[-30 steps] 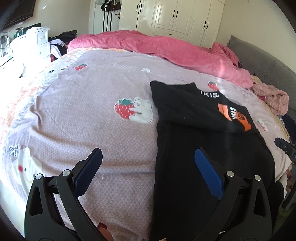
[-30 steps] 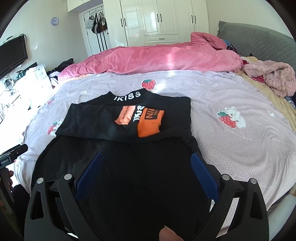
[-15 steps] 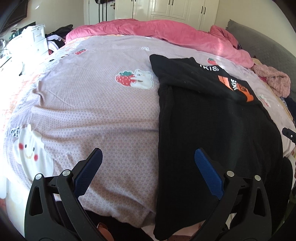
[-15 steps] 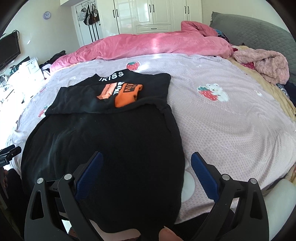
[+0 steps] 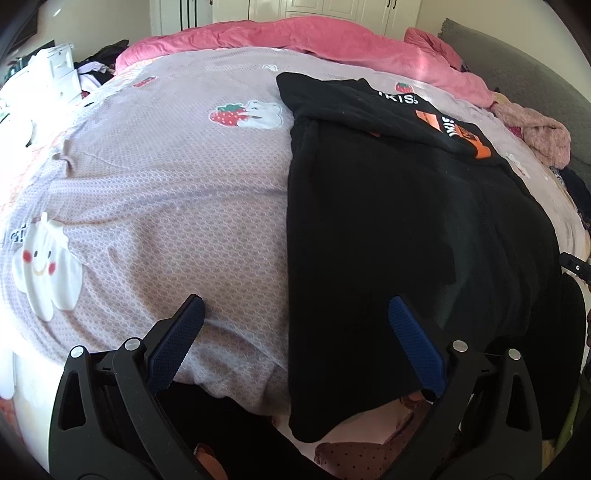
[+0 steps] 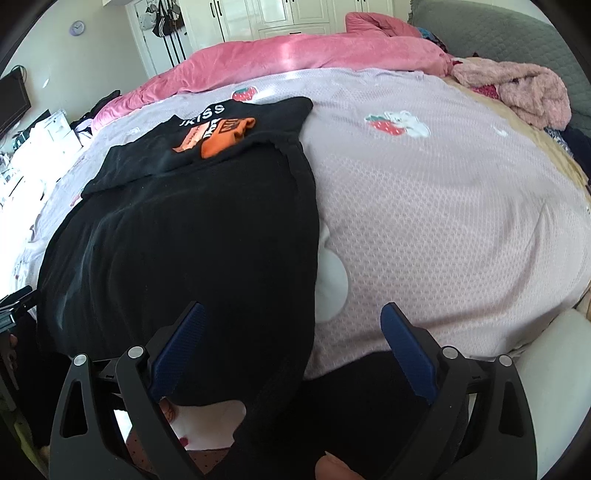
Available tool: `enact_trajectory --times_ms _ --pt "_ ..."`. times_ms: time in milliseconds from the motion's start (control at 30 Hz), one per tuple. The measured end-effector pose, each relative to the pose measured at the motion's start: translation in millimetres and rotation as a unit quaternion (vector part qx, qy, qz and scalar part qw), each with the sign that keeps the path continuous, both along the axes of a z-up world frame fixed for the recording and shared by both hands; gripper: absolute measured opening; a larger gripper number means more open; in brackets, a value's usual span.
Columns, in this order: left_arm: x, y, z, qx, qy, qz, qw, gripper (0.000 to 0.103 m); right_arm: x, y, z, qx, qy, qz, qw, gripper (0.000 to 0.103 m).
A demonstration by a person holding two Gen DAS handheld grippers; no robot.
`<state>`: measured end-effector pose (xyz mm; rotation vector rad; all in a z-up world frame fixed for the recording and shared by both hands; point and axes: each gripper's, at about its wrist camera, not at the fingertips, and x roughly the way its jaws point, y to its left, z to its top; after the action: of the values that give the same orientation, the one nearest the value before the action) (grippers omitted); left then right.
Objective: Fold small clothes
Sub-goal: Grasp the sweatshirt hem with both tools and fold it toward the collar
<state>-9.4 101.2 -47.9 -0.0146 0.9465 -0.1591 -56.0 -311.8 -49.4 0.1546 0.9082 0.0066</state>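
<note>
On the lilac bedspread, the black top runs lengthwise away from both grippers. Its near hem hangs over the bed edge, between the left gripper and right gripper. Both gape, empty.

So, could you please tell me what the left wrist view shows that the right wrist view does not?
Only the left wrist view shows the white smiling cloud print on the bedsheet. Only the right wrist view shows the wall clock and dark screen. Both share the black garment hanging over the bed edge, the pink duvet, and an open gripper: left gripper, right gripper.
</note>
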Motion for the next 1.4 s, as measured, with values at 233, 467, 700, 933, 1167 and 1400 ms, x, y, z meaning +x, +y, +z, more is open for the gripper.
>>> enact_trajectory --times_ms 233,467,700,933,1167,1400 --pt "-5.9 -2.4 -6.9 -0.001 0.012 -0.003 0.9999 0.093 -2.4 3.5 -3.8 0.014 0.008 0.017 1.000 0.081" --pt "-9.0 -5.1 -8.1 0.003 0.013 -0.004 0.9999 0.088 2.1 11.4 -16.5 0.032 0.026 0.033 0.999 0.062" --pt "-10.6 -11.2 -9.8 -0.008 0.018 -0.017 0.9996 0.061 0.8 11.6 -14.1 0.043 0.019 0.053 0.997 0.009" --pt "-13.5 -10.3 -5.2 -0.012 0.012 -0.010 0.9998 0.014 -3.6 8.3 11.3 0.075 -0.039 0.072 0.994 0.008" --pt "-15.1 4.5 7.7 -0.057 0.008 0.004 0.9983 0.005 2.9 -0.6 40.2 0.092 -0.092 0.072 0.989 0.007" --pt "-15.4 4.8 3.3 -0.068 0.024 0.003 0.9974 0.008 15.0 -6.9 45.7 0.092 -0.103 0.064 0.988 0.007"
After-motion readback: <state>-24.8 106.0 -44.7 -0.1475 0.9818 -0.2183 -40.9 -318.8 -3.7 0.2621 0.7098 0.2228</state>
